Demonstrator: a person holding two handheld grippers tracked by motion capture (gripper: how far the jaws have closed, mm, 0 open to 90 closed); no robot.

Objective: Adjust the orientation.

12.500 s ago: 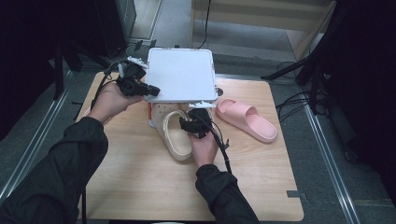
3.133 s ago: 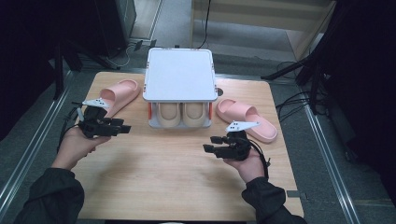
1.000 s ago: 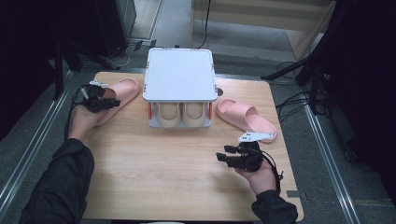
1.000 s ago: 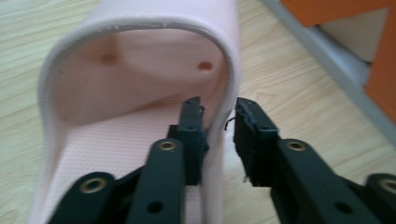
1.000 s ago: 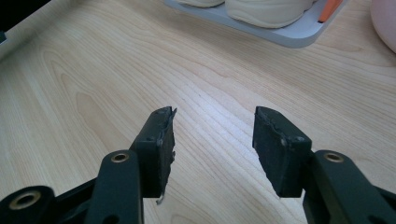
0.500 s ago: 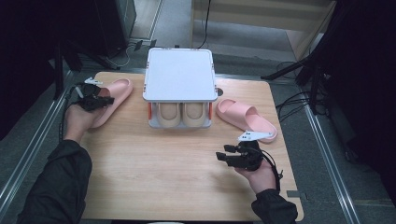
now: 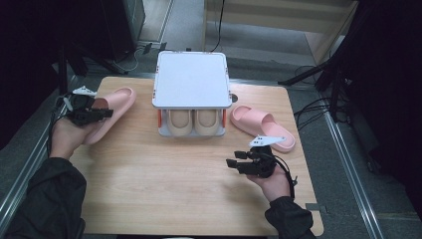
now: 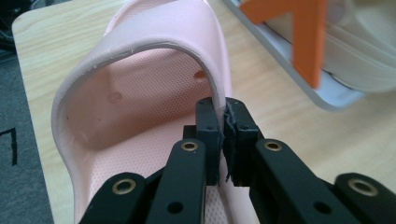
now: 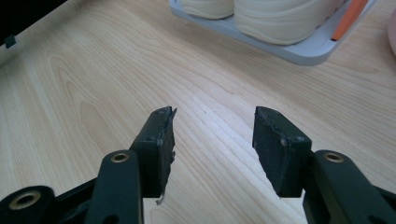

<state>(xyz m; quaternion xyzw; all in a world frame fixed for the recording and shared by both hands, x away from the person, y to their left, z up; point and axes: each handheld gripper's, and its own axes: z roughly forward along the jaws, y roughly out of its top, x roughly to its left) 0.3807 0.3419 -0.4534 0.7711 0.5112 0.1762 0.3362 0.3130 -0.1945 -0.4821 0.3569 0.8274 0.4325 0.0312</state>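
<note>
Wooden table point(image 7: 164, 184) is carrying a white two-tier rack point(image 7: 191, 79) at its far middle, with a cream pair of slippers point(image 7: 194, 122) sitting on the lower shelf. Right pink slipper point(image 7: 261, 125) is lying just right of the rack. Left pink slipper point(image 7: 110, 112) is sitting at the table's left edge; the left gripper point(image 8: 223, 135) is pinching its strap edge, jaws clamped. Right gripper point(image 9: 212, 140) is hovering over bare wood, jaws apart, holding nothing.
</note>
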